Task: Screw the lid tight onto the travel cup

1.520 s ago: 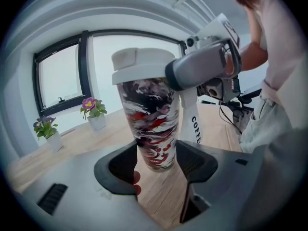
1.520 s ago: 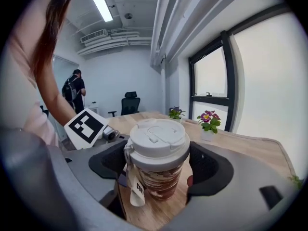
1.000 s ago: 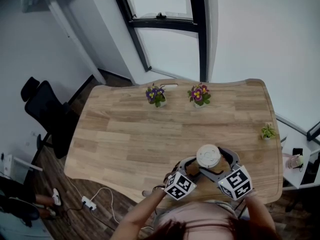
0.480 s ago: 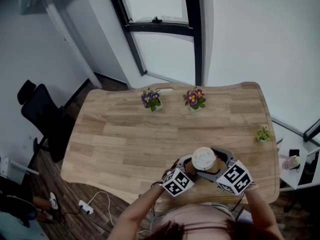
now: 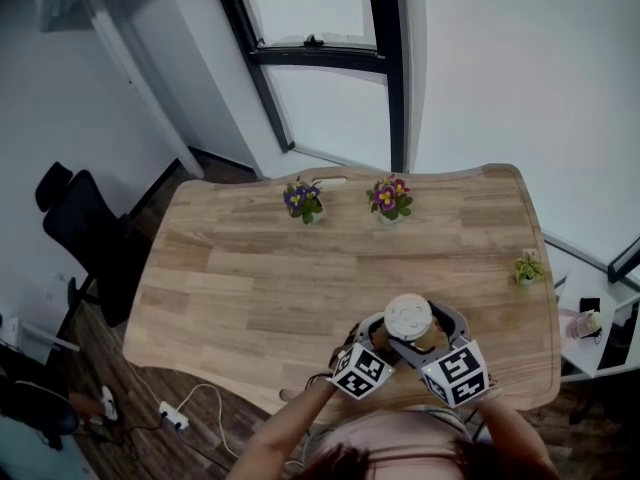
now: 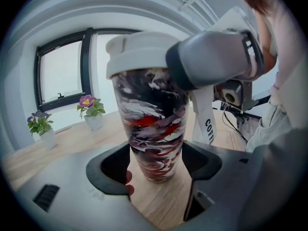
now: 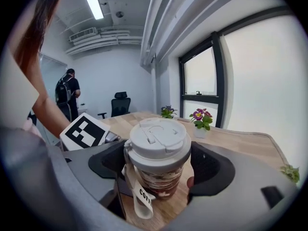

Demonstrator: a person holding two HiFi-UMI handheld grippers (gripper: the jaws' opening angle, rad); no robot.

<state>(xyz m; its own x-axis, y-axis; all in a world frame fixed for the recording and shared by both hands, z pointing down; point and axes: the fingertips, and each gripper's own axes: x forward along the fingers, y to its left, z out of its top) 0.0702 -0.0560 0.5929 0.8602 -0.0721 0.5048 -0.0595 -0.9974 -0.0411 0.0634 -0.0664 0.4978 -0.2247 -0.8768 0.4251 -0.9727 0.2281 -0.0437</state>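
Observation:
The travel cup [image 6: 154, 129], marbled black, red and white, stands upright near the wooden table's front edge [image 5: 300, 400]. Its white lid [image 5: 408, 318] sits on top, and a white strap [image 7: 139, 198] hangs from it. My left gripper [image 6: 156, 162] is low around the cup's base. Its jaws have just been opening, and the pads now stand a little off the cup on both sides. My right gripper [image 7: 159, 165] is higher up, with a pad pressed on each side of the lid [image 7: 159, 138]. One of its grey fingers [image 6: 211, 57] shows against the lid's rim.
Two potted flowers [image 5: 303, 200] [image 5: 388, 198] stand at the table's far edge, and a small green plant [image 5: 527, 266] at its right edge. A black office chair [image 5: 85, 233] is left of the table. A person [image 7: 67, 93] stands far back in the room.
The right gripper's marker cube has shifted slightly left and turned a little at the lid. The cup stands where it was. The head camera's aim has dropped a bit.

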